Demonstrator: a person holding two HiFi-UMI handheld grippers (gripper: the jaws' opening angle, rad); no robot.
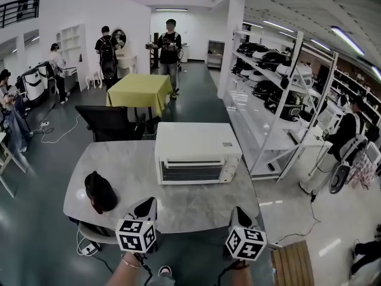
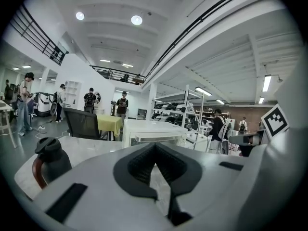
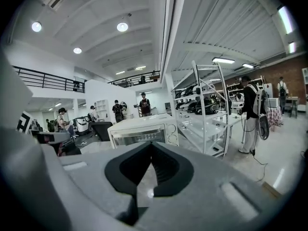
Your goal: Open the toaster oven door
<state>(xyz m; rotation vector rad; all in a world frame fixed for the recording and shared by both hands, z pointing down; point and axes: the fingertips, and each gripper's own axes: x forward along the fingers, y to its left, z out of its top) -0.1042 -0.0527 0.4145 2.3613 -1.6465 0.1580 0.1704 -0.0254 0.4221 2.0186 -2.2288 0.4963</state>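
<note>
A white toaster oven stands on the grey marble table, with its glass door shut and facing me. Both grippers hover over the table's near edge, well short of the oven. My left gripper is shut with nothing in it, and in its own view the left gripper points at the oven. My right gripper is likewise shut and empty. In the right gripper view, the gripper faces the oven's front and its knobs.
A black kettle sits on the table's left, beside the left gripper. Behind the table are a black chair and a yellow-covered table. White shelving runs along the right. Several people stand about the room.
</note>
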